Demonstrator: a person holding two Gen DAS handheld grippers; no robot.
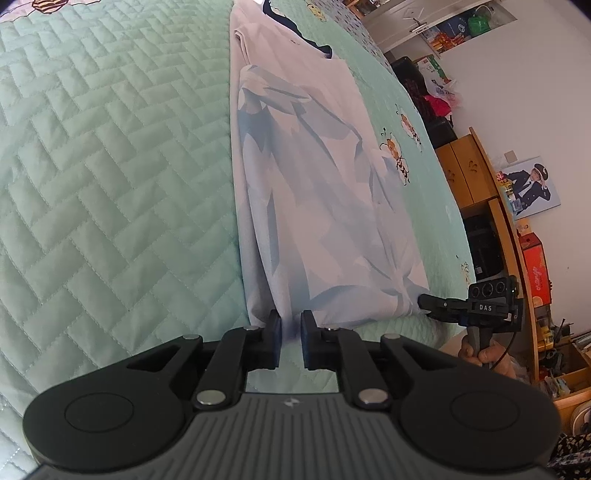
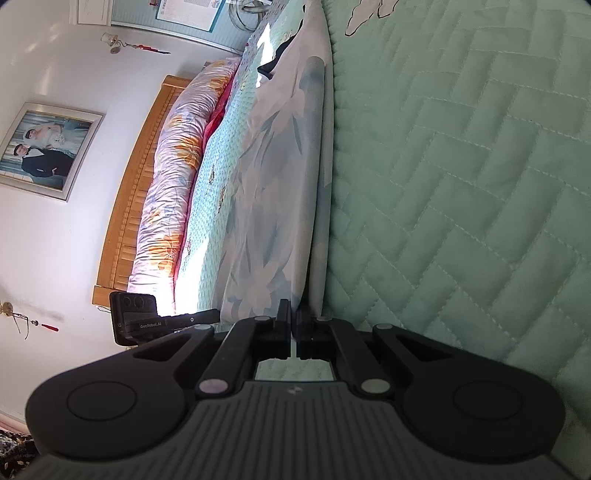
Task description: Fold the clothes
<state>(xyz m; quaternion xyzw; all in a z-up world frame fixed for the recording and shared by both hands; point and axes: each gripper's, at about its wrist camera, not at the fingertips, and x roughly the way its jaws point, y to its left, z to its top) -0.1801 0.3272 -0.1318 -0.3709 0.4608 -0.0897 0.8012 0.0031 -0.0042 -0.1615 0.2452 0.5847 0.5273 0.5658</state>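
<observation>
A pale shirt with a blue leaf print (image 1: 314, 192) lies folded lengthwise into a long strip on the green quilted bed. My left gripper (image 1: 291, 325) is at the shirt's near hem, its jaws a small gap apart with hem fabric between them. My right gripper (image 2: 293, 321) is shut on the other near corner of the same shirt (image 2: 273, 206). The right gripper also shows in the left wrist view (image 1: 424, 304), pinching the hem corner. The left gripper shows in the right wrist view (image 2: 212, 314).
The green quilted bedspread (image 1: 110, 166) spreads wide to one side of the shirt. A dark garment (image 1: 295, 33) lies past the shirt's far end. A rolled floral duvet (image 2: 173, 177) lies against the wooden headboard (image 2: 129, 206). Wooden cabinets (image 1: 469, 173) stand beside the bed.
</observation>
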